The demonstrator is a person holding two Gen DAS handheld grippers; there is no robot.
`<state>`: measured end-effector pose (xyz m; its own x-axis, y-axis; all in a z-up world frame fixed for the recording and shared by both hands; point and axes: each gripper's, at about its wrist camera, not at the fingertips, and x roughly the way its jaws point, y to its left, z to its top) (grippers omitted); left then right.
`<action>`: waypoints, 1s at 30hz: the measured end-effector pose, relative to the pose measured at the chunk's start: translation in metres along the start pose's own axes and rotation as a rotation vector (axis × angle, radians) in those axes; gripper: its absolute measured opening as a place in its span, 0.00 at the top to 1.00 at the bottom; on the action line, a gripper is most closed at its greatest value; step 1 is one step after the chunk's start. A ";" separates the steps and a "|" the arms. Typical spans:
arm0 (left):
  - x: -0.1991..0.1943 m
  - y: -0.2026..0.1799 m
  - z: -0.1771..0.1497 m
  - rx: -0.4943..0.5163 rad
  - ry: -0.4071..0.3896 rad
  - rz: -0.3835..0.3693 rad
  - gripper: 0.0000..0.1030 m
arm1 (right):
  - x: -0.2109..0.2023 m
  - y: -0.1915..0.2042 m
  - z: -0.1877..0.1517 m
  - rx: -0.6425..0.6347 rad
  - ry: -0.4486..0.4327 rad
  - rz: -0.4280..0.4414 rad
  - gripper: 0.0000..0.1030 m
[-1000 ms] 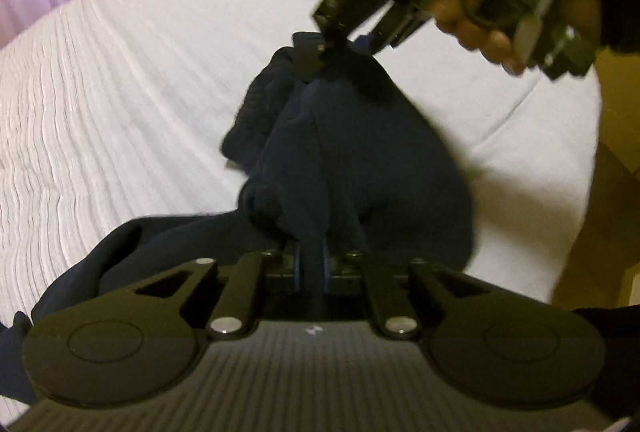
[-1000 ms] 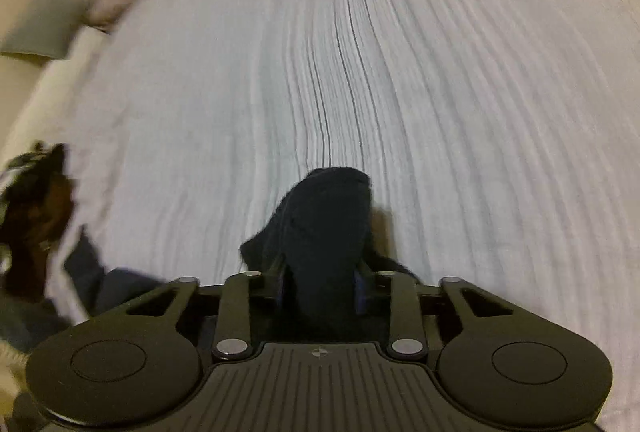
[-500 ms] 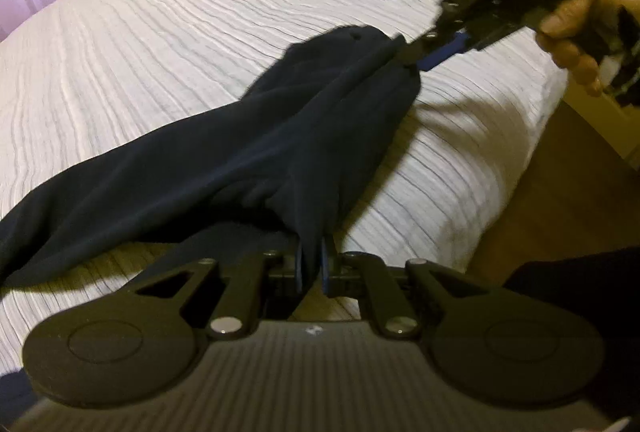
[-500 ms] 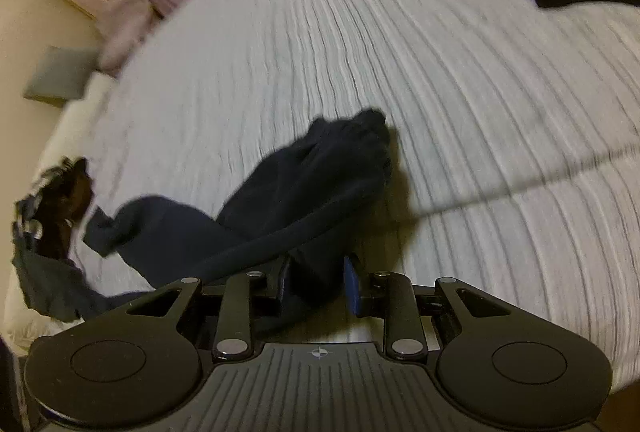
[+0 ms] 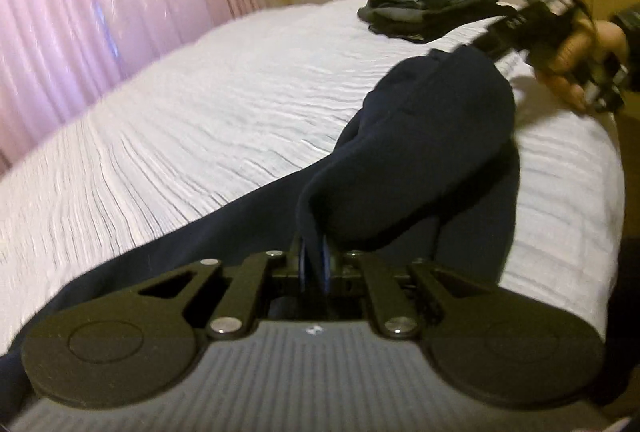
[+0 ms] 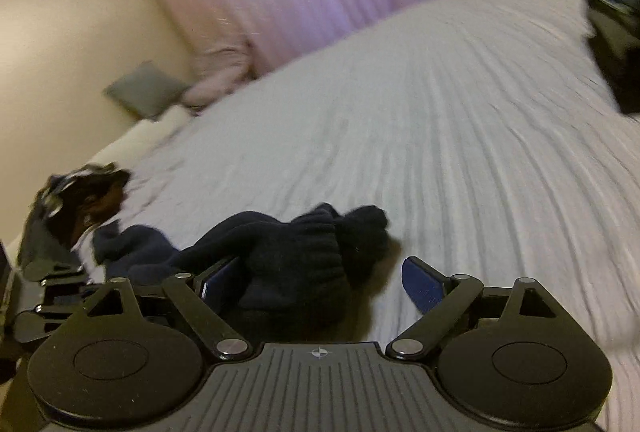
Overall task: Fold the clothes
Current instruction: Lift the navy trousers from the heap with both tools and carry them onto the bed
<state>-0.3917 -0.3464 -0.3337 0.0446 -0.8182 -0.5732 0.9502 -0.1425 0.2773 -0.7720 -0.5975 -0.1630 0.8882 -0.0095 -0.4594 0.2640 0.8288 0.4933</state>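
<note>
A: Quick pass. We saw the left gripper (image 5: 314, 264) clamped tight on a fold of the dark navy garment (image 5: 424, 152), blue pads nearly together with cloth pinched between them.

B: Agreed. And the right gripper (image 6: 320, 280)? We saw its blue fingertips (image 6: 420, 282) spread wide, nothing pinched.

A: Right, released. The garment's knit end (image 6: 304, 264) sat between the open jaws, lying on the bed. We could not tell whether the left pad touched it.

B: Where was the garment overall?

A: Stretched across the near edge of the white ribbed bedspread (image 5: 192, 136), running from the left gripper toward the right one. Part of it humped up off the bed near the left gripper, the rest trailed flat to the left of that view.

B: In the left view we also saw the person's right hand (image 5: 576, 60) gripping the right tool at the far end of the garment.

A: Yes, blurred. A stack of folded clothes (image 5: 432, 6) sat on the far corner of the bed, well apart from the garment.

B: Background: pink curtains (image 5: 100, 12) behind the bed; a grey cushion (image 6: 146, 90) and a pink pillow (image 6: 222, 72) by the wall in the right view.

A: Both views were motion-blurred.
</note>
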 end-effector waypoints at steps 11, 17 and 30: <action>-0.026 -0.042 -0.013 0.014 -0.068 0.085 0.96 | -0.030 0.010 0.010 0.040 -0.047 0.045 0.65; -0.057 -0.083 0.016 0.084 -0.121 0.073 0.96 | -0.078 0.027 0.016 0.032 -0.133 -0.027 0.70; -0.058 -0.146 0.064 0.145 -0.019 -0.043 0.87 | -0.183 0.009 -0.067 0.181 -0.095 -0.273 0.54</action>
<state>-0.5526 -0.3139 -0.2920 -0.0022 -0.8199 -0.5725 0.8965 -0.2552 0.3621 -0.9570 -0.5513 -0.1241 0.8046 -0.2765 -0.5254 0.5514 0.6761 0.4886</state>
